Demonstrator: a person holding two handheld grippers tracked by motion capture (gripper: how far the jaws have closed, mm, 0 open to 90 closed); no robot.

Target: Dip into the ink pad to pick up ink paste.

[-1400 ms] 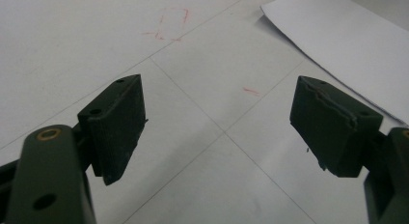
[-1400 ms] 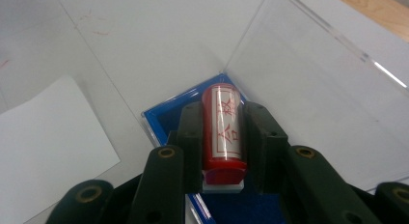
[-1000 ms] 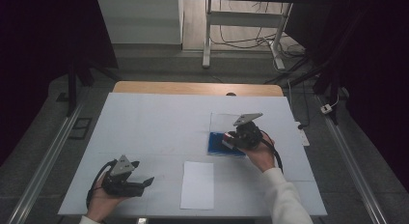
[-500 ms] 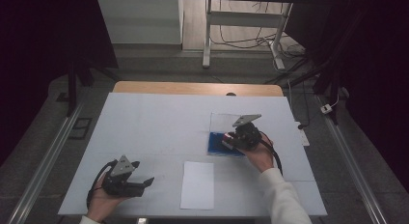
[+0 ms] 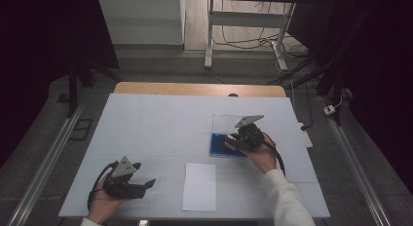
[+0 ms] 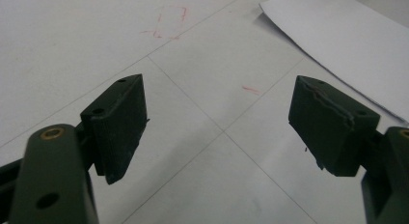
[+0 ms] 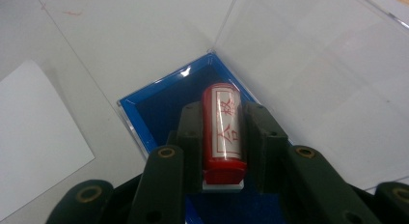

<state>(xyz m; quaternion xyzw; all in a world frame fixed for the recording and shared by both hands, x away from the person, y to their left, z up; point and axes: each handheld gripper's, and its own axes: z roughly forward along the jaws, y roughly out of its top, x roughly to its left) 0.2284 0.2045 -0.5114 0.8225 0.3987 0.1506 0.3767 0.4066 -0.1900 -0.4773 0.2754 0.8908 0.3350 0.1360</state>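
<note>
Covering most of the high view, the white table [image 5: 160,123] is seen; a paper sheet [image 5: 199,186] lies at 6 o'clock. At 3 o'clock a blue box [image 7: 164,108] sits with its clear lid [image 7: 308,64] raised. Above it, a red stamp [image 7: 223,130] is clamped by the right gripper [image 7: 223,137]. The left gripper [image 6: 217,118], at 7 o'clock, is spread open, empty.

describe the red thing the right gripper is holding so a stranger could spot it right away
On the white table, find the clear-lidded blue box right of centre, beyond the sheet of white paper. Over it, the right gripper clamps a red stamp: a small cylinder with a white label and red characters, the only red item.
</note>
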